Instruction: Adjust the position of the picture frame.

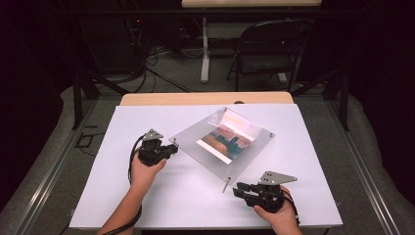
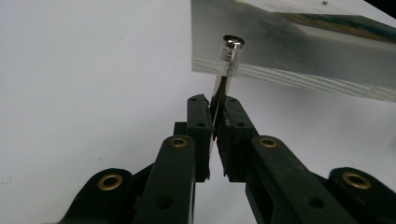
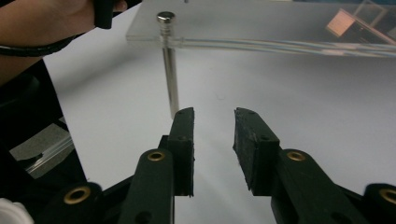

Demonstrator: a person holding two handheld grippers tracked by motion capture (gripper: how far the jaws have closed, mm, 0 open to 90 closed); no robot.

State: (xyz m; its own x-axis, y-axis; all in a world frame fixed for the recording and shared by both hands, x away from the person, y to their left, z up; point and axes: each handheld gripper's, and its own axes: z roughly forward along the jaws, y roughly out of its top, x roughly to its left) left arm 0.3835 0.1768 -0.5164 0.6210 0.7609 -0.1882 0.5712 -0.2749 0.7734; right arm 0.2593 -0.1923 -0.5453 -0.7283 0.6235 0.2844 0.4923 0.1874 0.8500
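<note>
A clear acrylic plate stands on thin metal legs in the middle of the white table, with a colourful picture under it. My left gripper is at the plate's left corner. In the left gripper view it is shut on that corner's metal leg, just below the plate. My right gripper lies near the front corner leg. In the right gripper view it stands open with nothing between the jaws, and the leg rises just left of the left jaw.
The white tabletop has free room on both sides of the plate. A wooden strip runs along its far edge. Beyond it are a black chair, a white table leg and cables on the floor.
</note>
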